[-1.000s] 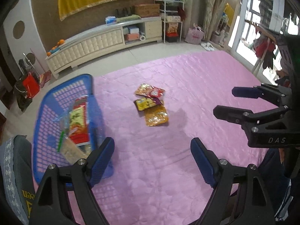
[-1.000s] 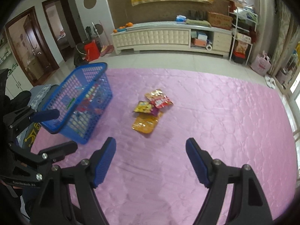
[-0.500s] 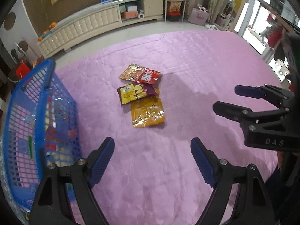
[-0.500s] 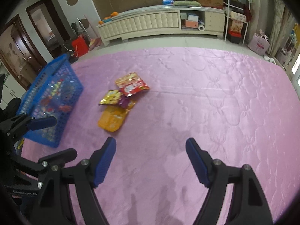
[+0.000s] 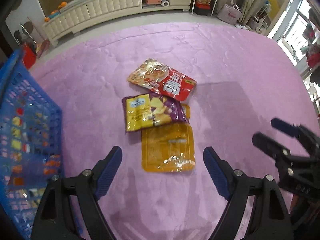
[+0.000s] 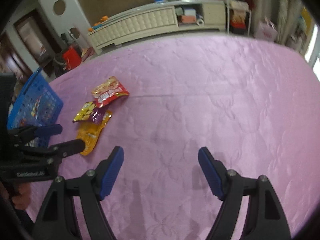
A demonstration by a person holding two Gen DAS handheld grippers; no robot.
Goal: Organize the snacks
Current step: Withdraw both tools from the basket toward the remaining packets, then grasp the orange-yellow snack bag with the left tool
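Three snack packets, orange packet (image 5: pixel 168 148), yellow-purple chip bag (image 5: pixel 148 112) and red pouch (image 5: pixel 166 80), are lying overlapped mid-quilt (image 5: pixel 220 60). Left gripper (image 5: pixel 163 160) is hovering wide-jawed over the orange one; right gripper (image 6: pixel 160 160) is gaping empty. Blue basket (image 5: pixel 24 124) is sitting at the quilt's left edge.

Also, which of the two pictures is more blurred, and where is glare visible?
The right wrist view is softer throughout; in the left wrist view only the blue basket and right gripper smear, and glare sits on the orange packet.

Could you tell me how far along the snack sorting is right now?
Partly done: the blue basket already holds several packets. In hand: nothing; the left gripper, jaws open, is at the orange packet. Left: that one, the yellow-purple packet and the red packet.
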